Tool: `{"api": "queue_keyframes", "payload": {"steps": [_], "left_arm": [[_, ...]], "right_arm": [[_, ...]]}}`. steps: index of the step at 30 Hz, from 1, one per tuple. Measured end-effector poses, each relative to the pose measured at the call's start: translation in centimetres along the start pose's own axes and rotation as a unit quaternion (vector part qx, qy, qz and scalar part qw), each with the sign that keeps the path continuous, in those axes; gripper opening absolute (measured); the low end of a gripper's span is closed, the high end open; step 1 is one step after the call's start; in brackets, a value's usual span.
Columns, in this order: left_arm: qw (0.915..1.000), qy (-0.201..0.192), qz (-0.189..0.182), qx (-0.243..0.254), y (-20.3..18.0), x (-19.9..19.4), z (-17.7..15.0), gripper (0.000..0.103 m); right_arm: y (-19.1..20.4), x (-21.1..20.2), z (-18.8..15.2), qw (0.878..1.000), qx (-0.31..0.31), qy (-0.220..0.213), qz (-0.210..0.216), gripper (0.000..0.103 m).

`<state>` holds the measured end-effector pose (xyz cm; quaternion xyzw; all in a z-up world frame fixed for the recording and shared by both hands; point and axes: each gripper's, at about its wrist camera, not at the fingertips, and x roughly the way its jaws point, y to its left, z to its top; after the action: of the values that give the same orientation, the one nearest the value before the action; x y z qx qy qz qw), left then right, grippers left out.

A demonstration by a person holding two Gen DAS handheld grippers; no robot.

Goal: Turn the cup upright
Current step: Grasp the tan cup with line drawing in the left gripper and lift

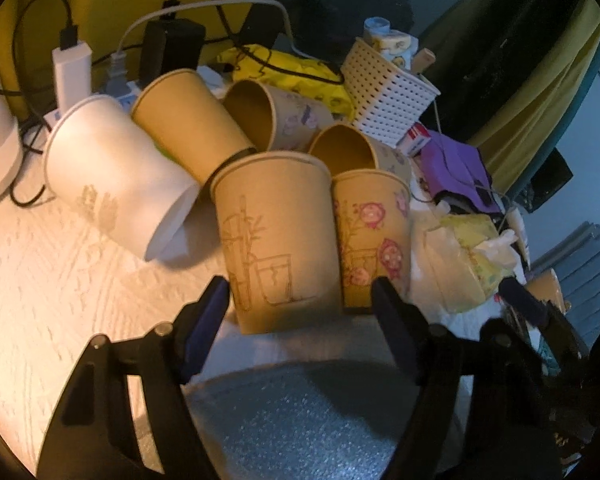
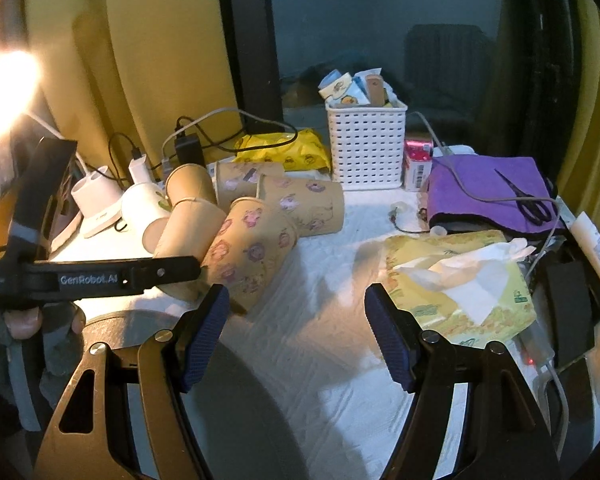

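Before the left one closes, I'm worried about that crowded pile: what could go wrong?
1. The left hand-held gripper brackets the bamboo-print cup; the pink-flower cup touches it and may topple.
2. Cups lying behind, like the white cup, could roll.
3. The right hand-held gripper, open, might graze the tissue pack.

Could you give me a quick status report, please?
Left gripper open around the bamboo cup, not clamped. Right gripper open, empty. Pink-print cup close beside; more cups lying behind.
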<state>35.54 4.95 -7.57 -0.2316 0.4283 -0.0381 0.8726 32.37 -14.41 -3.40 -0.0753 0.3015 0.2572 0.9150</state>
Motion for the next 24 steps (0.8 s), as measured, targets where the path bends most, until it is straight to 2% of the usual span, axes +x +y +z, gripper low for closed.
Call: {"api": "queue_keyframes", "payload": {"steps": [1,6,14,24], "left_arm": [[1.0,0.001,-0.004,-0.004,0.1,0.1,0.1,0.056],[0.9998,0.01,-0.015,-0.003,-0.2,0.4,0.0,0.057],[0.9996,-0.008,-0.019,0.019,-1.4,-1.4,-0.8,0.057],[0.9947,-0.066,-0.013,0.077,-3.1,-7.7,-3.9,0.057]], "right_arm": [[0.1,-0.1,0.0,1.0,0.0,0.0,0.001,0.073],[0.2,-1.0,-0.2,1.0,0.006,-0.006,0.0,0.073],[0.1,-2.3,-0.6,1.0,0.01,-0.007,-0.012,0.073],[1.7,-6.2,-1.2,0.999,0.006,-0.028,-0.023,0.073]]}}
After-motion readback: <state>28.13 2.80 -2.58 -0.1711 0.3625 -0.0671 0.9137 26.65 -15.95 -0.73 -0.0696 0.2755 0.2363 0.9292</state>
